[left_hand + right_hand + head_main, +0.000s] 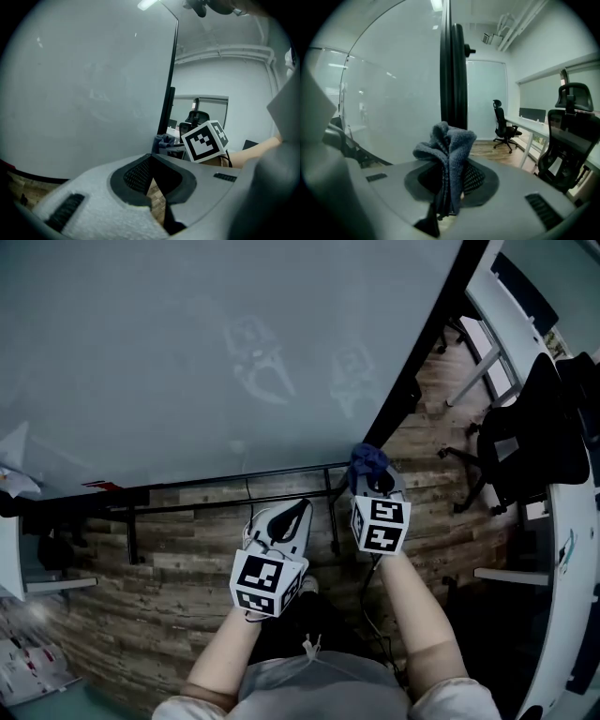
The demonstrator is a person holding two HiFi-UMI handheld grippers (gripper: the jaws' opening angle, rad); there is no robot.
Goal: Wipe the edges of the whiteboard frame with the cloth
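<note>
Cloth (449, 150) sits clamped in the right gripper's (373, 476) fingers, by the frame's (424, 357) lower corner. Left gripper (298, 512) hangs beside it, below the whiteboard (187, 352), fingers together.

Wood-plank floor (169, 587), whiteboard stand (132, 535) and office chair (525, 451) on it

Dim, cool grey-blue light throughout. Both gripper views bulge strongly, with black corners. A ceiling light (147, 3) glares at top centre there. In the head view, the whiteboard (234, 352) carries faint, ghostly reflections. The nearest surfaces look soft.
</note>
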